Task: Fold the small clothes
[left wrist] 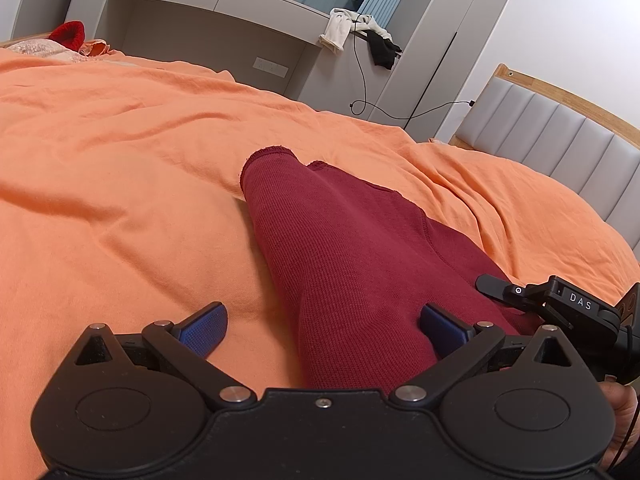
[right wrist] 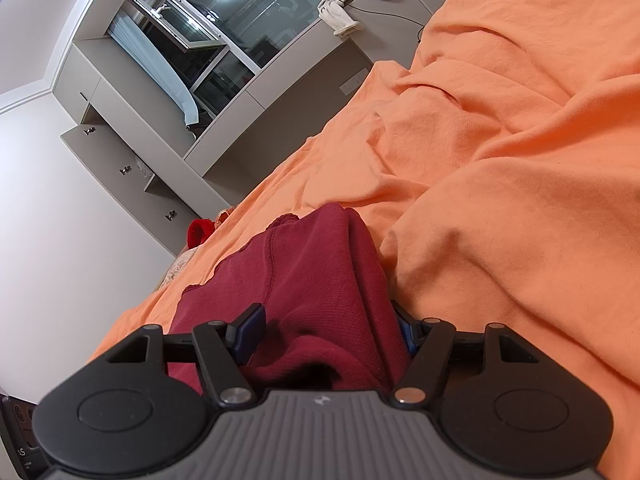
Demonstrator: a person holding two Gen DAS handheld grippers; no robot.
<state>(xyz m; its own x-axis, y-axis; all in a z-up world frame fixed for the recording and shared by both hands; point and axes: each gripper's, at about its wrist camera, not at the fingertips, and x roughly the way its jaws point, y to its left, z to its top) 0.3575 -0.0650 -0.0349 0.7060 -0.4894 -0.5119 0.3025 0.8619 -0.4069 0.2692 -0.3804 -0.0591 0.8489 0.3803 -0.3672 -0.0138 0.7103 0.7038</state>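
Note:
A dark red knit garment (left wrist: 344, 256) lies on the orange bed sheet (left wrist: 120, 184), its folded end pointing away from me. My left gripper (left wrist: 322, 330) is open, its blue pads (left wrist: 204, 330) spread wide, one on the sheet and one over the garment's near edge. The right gripper shows at the right edge of the left wrist view (left wrist: 556, 304), by the garment's right side. In the right wrist view, my right gripper (right wrist: 328, 328) is open, with a bunched fold of the red garment (right wrist: 316, 280) between its jaws; its right pad is mostly hidden by the cloth.
A red item (left wrist: 69, 35) lies at the far end of the bed. A grey cabinet and desk unit (left wrist: 224, 28) stands behind, with white and black clothes (left wrist: 360, 34) and a black cable on it. A padded headboard (left wrist: 560, 136) stands at the right.

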